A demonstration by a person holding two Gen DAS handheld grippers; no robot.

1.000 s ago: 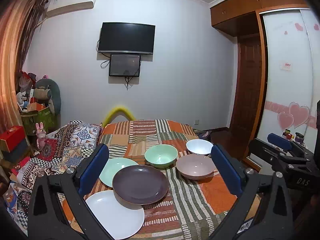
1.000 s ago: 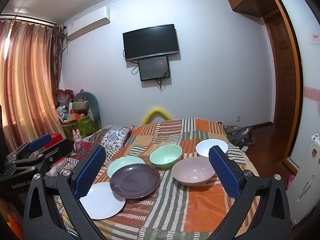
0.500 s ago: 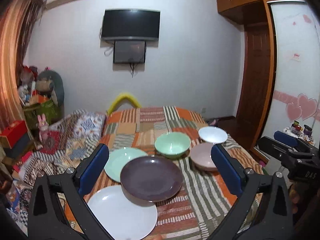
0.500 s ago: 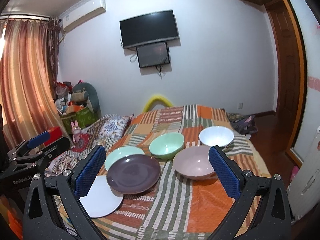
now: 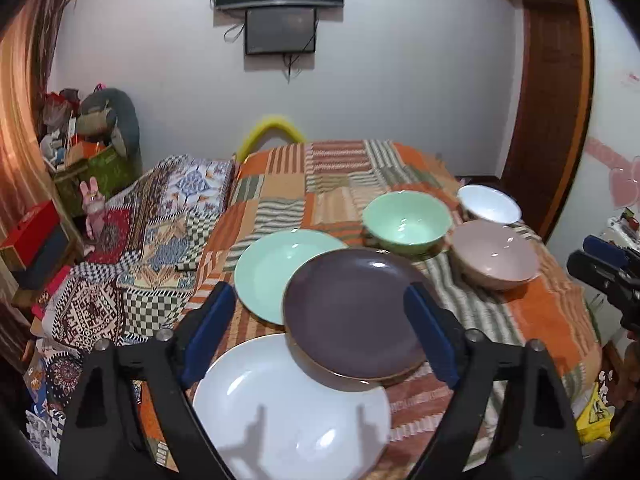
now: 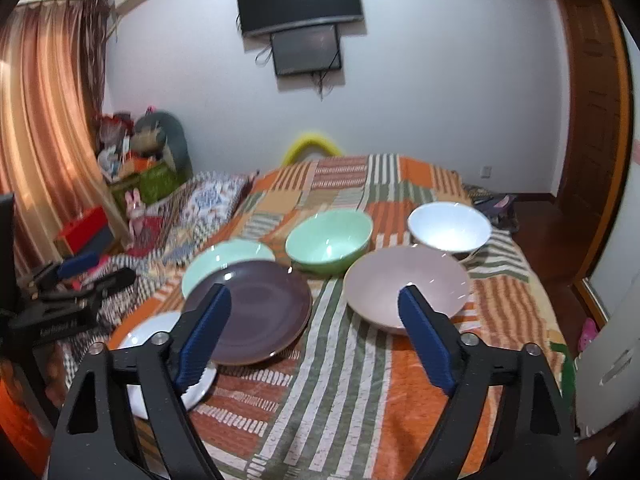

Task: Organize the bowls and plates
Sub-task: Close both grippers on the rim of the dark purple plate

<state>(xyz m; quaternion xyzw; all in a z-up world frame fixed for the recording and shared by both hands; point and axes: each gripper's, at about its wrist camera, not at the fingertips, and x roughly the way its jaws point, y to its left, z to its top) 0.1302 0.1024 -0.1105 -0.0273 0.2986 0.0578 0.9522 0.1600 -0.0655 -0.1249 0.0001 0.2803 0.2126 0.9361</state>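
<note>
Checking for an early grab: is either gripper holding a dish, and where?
Nothing held. Left gripper and right gripper are closing on empty air.

Overlapping plates [image 5: 352,312], three bowls [image 5: 408,222] alongside

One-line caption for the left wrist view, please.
Left gripper, jaws closing on nothing, above a purple plate that overlaps white and green plates, three bowls beyond.

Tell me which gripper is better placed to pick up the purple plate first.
Left. The left gripper is closing its jaws with the purple plate right before them, untouched. The right gripper faces the gap between that plate and the pink bowl.
</note>
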